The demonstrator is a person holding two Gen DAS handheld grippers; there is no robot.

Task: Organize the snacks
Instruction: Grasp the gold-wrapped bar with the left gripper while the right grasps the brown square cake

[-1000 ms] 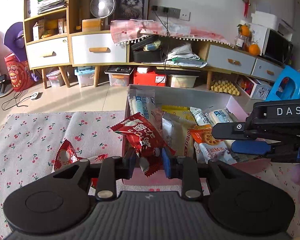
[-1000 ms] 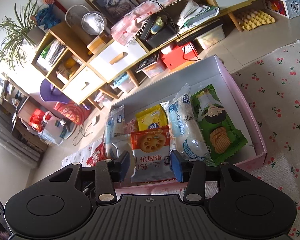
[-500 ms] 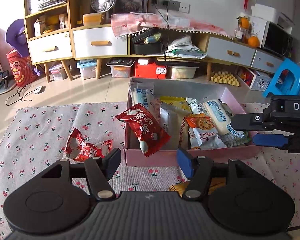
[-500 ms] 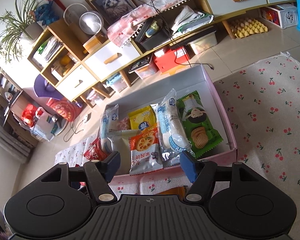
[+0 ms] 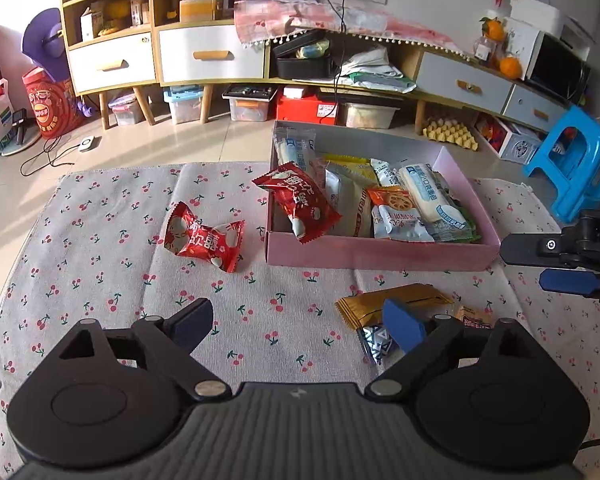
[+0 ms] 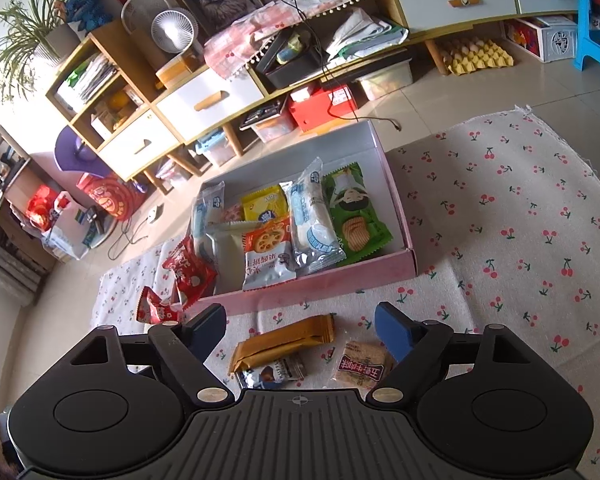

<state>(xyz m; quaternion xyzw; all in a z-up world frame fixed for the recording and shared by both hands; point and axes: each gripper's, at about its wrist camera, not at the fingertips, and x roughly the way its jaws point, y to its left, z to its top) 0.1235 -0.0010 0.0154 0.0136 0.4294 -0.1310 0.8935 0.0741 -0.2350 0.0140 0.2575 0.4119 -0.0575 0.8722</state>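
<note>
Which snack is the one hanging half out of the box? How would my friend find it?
Find the pink box on the cherry-print cloth. At its left end, a red packet leans over the wall, one corner poking outside. Its red twin lies flat on the cloth, and the other packets sit wholly inside the box.

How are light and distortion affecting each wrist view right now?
Left wrist view: sunlight streaks the floor, the cabinet line bows from the fisheye, and the red packet reads sharp. Right wrist view: tilted scene, washed-out upper left, the pink box evenly lit.
</note>
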